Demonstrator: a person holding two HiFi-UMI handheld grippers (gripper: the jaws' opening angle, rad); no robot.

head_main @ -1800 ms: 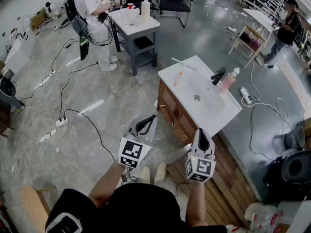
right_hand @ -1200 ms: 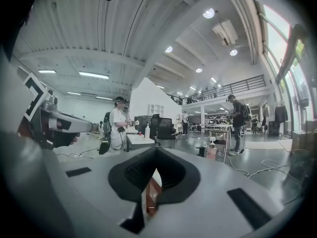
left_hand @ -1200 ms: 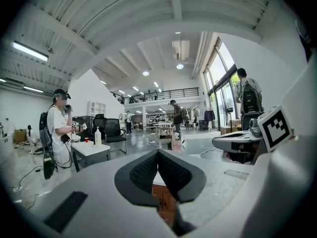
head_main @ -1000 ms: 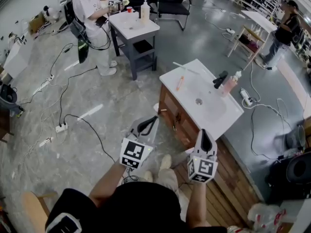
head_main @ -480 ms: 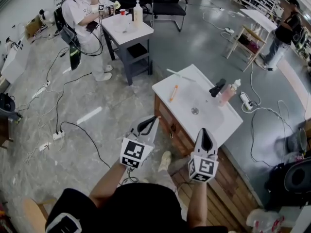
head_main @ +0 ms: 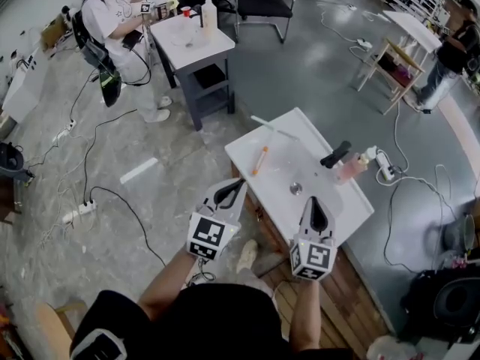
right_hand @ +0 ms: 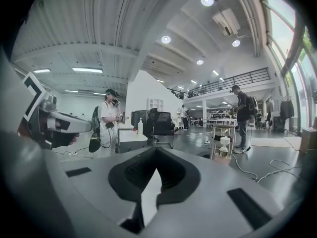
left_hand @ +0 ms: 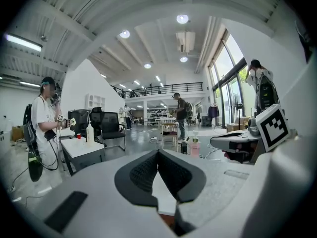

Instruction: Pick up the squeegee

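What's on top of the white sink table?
A black tap, a pink bottle, an orange stick and a long pale tool are on the white sink table. The right tongs cover part of its near edge.

We record the washstand top (head_main: 259, 147) as white, smooth and glossy, set on a cabinet (head_main: 264, 211) of brown wood. On one side of the washstand the decking (head_main: 354, 277) is bare wooden planks. On the other the floor (head_main: 150, 126) looks like grey stone with a dull sheen. On the washstand top the tap (head_main: 335, 154) is matt black and the bottle (head_main: 351, 168) is translucent pink plastic. The left gripper (head_main: 237, 184) and right gripper (head_main: 312, 202) have matt grey plastic shells, and the pads (left_hand: 141, 171) are black and finely ribbed.
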